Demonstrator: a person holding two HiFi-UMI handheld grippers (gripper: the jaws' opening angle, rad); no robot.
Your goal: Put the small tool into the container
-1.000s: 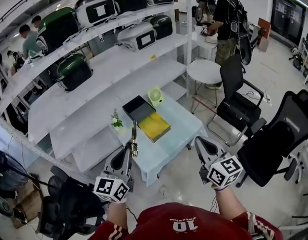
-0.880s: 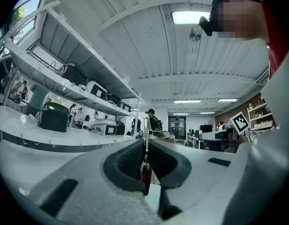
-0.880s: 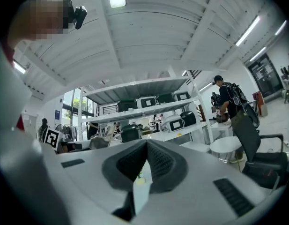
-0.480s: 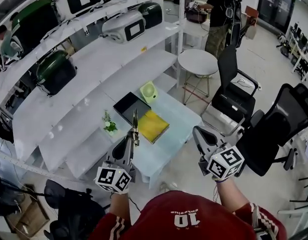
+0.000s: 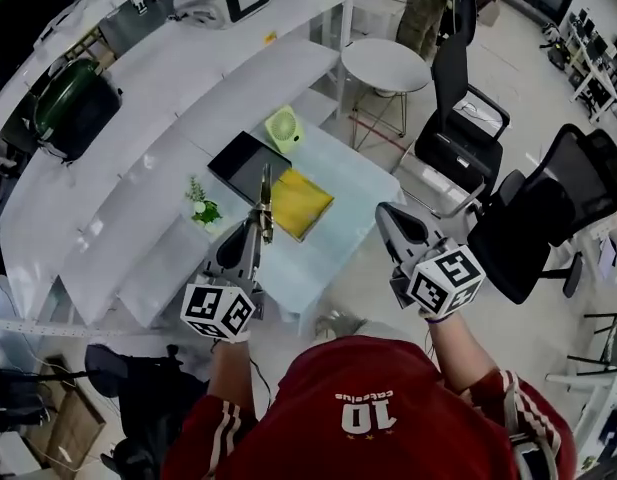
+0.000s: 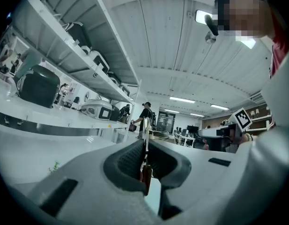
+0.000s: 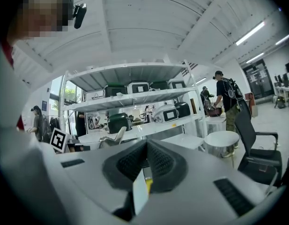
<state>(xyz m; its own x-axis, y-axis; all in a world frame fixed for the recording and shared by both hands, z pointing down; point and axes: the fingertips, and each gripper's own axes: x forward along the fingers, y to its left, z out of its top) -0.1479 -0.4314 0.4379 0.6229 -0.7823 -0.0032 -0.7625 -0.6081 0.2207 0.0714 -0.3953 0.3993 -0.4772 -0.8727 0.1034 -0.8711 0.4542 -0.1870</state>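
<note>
The person holds both grippers out ahead of the chest, forearms in red sleeves bent forward, marker cubes toward the body and jaws pointing away over the near edge of the low table (image 5: 353, 183). The left gripper (image 5: 255, 233) is clamped on the small tool (image 5: 265, 203). In the left gripper view, a thin metal shaft rises between the pressed pads and a reddish-brown handle (image 6: 145, 175) hangs below them. From the head view the tool sticks out past the jaw tips, roughly in line with the gripper, and its far end overlaps the near right edge of the black container (image 5: 231, 163). How high it is above the container cannot be told. The right gripper (image 5: 386, 220) is level with the left and well apart from it, aimed at the table's right part. Its jaws (image 7: 145, 144) are together with nothing between them. A yellow pad (image 5: 300, 203) lies just beside the container.
</note>
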